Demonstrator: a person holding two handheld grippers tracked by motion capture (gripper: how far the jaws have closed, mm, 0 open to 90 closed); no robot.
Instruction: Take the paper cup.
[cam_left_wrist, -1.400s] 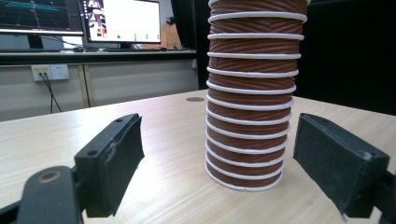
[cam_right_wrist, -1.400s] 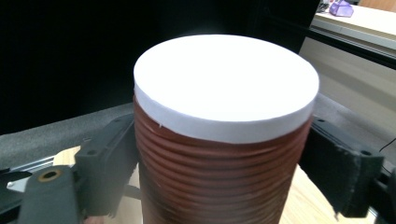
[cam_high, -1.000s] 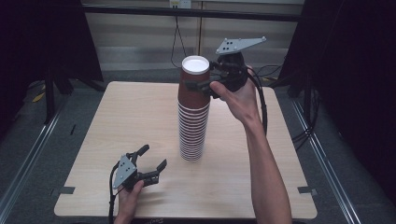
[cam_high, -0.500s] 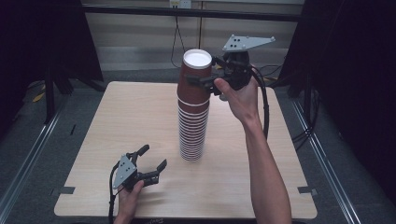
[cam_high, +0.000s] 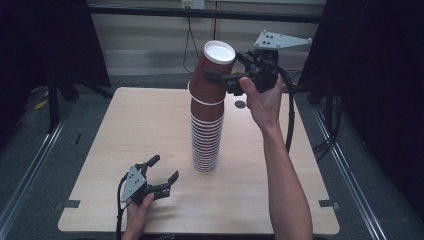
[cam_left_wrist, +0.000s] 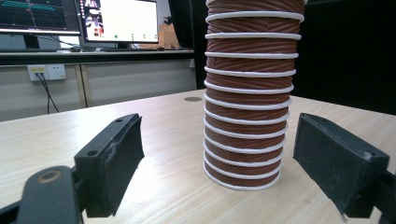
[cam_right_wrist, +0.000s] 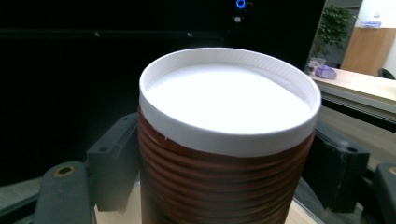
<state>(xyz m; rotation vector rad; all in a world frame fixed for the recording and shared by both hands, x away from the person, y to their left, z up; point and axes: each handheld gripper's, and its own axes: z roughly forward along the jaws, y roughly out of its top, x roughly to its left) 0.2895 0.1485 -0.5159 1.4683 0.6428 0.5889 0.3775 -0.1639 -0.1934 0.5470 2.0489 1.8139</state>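
From the high view, the right tongs (cam_high: 220, 80) grasp the top paper cup (cam_high: 212, 75), lifted and tilted above the stack of brown ribbed paper cups (cam_high: 206, 137) standing on the table (cam_high: 125, 130). The left tongs (cam_high: 162, 172) rest on the table near the stack's base, jaws spread with nothing between them.

In the left gripper view, the stack (cam_left_wrist: 247, 107) stands just beyond the parted left tongs (cam_left_wrist: 219, 158), apart from both jaws.

In the right gripper view, the right tongs (cam_right_wrist: 224, 168) clamp the cup (cam_right_wrist: 224, 177) from both sides below its white rim.
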